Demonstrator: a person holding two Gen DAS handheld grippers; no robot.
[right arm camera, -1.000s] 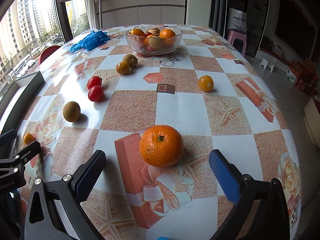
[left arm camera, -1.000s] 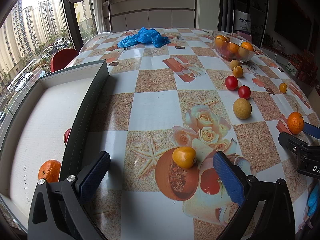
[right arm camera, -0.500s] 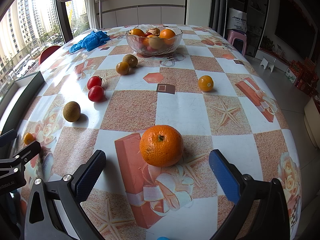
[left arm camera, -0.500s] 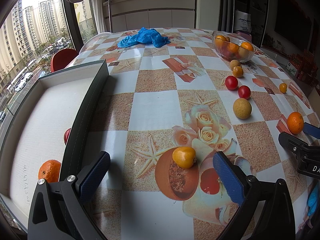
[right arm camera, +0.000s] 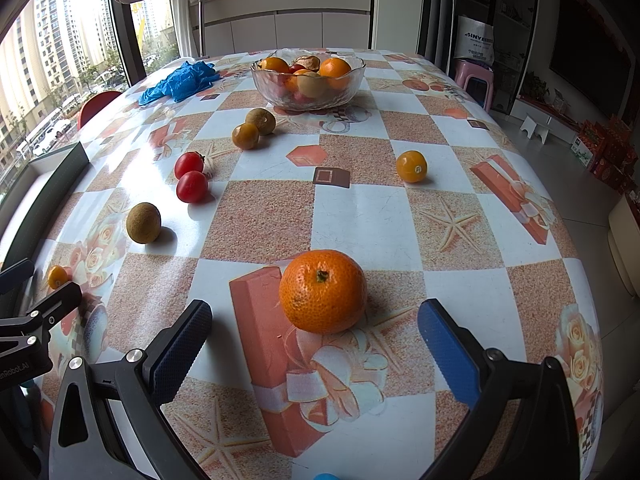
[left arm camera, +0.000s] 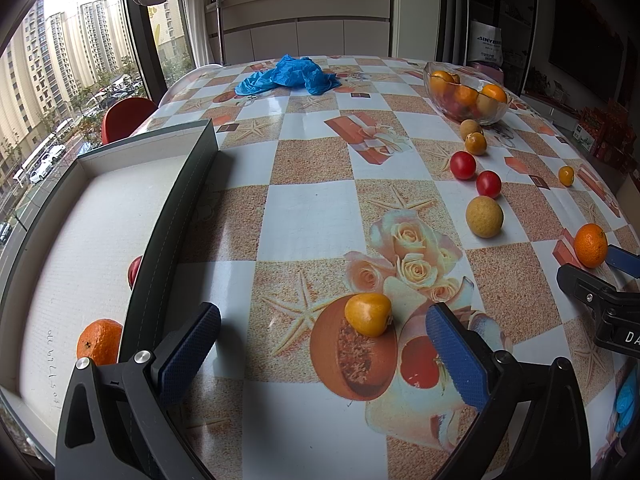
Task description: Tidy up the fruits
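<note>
We see no change from the earlier frames: the table [left arm camera: 312, 216] and the shallow tray [left arm camera: 92, 216] at its left edge lie as before, one orange [left arm camera: 100, 340] and a red fruit [left arm camera: 135, 271] inside the tray. Our right gripper [right arm camera: 314, 330] stays wide open around the large orange [right arm camera: 322, 297], not touching it. Our left gripper [left arm camera: 322, 334] likewise stays spread, the small yellow fruit [left arm camera: 368, 314] between its blue pads [left arm camera: 454, 358], untouched
</note>
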